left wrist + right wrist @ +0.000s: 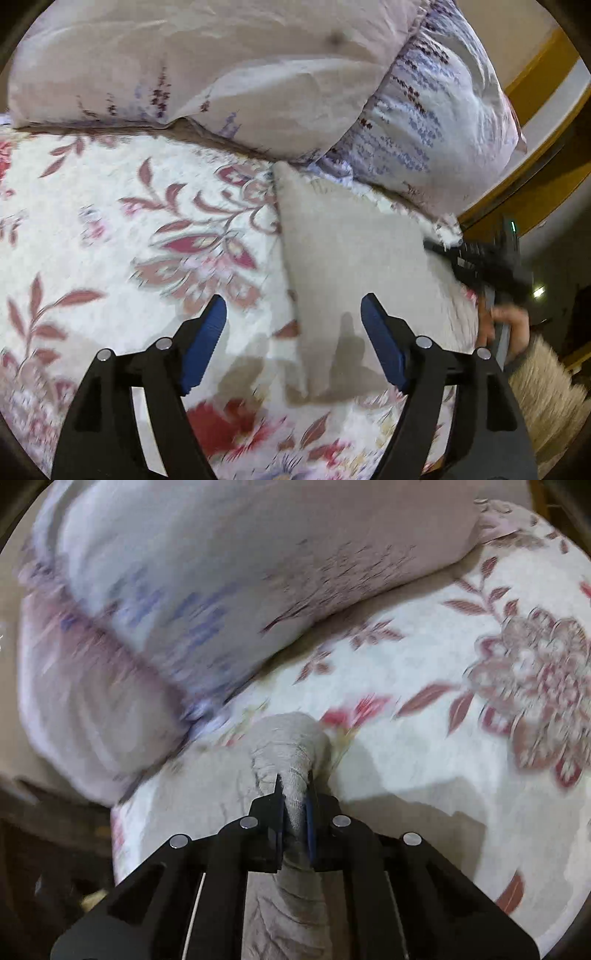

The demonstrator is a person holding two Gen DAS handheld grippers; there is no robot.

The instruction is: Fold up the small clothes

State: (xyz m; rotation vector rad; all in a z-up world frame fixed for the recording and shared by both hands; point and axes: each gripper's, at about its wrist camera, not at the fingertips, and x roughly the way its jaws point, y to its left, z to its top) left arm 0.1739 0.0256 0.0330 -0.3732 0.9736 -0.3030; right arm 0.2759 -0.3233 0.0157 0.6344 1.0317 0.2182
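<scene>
Grey cloth (343, 280) lies on floral bedspread (110, 229), centre-right of left view, below pillows (221, 74) at top. Right gripper (294, 805) pinches bunched edge of cloth, lower centre of right view. Left gripper (293, 343) spread wide, holding nothing, above cloth's near end. Judgement: fold under way, one side lifted; cloth not yet a neat packet, folding and flattening remain.

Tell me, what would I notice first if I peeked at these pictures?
Probably the right gripper, shut tight on a bunched grey cloth in the middle. Next, the left gripper wide open above that cloth, which lies on the flowery bedspread, with a big pillow behind.
</scene>
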